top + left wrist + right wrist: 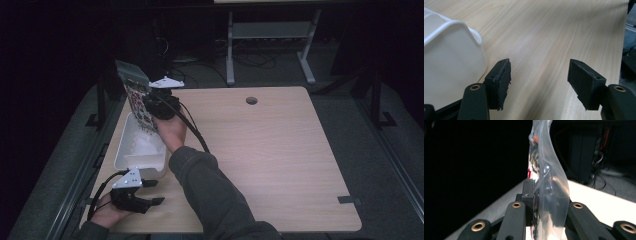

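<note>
While the right hand-held gripper (159, 104) pinches a clear plastic bag of small red-and-dark pieces (136, 95) above the white plastic bin (131, 161) on the light wooden tabletop (270, 160) | left hand-held gripper (150, 192) agape, empty | risk: slick film slips, pieces spill outside.

light: dim, dark surround | table (260, 150) lit from above | near claws blurred
</note>
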The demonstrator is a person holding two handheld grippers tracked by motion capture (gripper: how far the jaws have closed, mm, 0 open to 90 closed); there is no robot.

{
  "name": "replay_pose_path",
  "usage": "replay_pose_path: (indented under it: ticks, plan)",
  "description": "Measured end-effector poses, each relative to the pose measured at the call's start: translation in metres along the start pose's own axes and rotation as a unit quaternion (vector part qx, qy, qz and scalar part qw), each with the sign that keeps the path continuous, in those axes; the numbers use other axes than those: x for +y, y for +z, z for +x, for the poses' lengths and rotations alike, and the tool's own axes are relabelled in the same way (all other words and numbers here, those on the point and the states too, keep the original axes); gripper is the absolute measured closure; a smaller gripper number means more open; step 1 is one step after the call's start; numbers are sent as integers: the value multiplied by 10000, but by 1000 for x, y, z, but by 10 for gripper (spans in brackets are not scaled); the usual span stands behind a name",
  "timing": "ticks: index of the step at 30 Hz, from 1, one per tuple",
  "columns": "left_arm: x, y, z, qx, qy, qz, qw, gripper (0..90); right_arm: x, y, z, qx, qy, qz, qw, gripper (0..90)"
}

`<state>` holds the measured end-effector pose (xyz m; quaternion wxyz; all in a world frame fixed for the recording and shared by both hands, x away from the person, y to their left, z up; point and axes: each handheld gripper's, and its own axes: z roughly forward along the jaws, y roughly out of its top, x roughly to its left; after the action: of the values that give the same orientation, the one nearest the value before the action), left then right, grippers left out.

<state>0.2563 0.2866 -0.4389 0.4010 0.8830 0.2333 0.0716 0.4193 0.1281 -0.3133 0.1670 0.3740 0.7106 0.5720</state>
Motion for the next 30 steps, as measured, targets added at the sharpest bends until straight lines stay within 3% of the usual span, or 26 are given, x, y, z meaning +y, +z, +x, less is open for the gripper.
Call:
replay_pose_path:
  ticks: [1,3,10,20,30]
  plan:
    - [0,0,0,-1,4,-1,10000,345,-8,2,2,-24,7,-160,9999,758]
    - [0,0,0,2,-2,2,10000,345,-13,3,2,-31,24,-197,9998,759]
    - [-1,1,0,-14,1,24,10000,345,-40,11,5,-117,66,-281,9995,758]
    - [-1,1,0,-10,22,61,10000,345,-64,9,0,-180,184,-309,9992,750]
    - [-1,2,0,-6,21,87,10000,345,-67,1,-2,-160,-285,-8,9995,735]
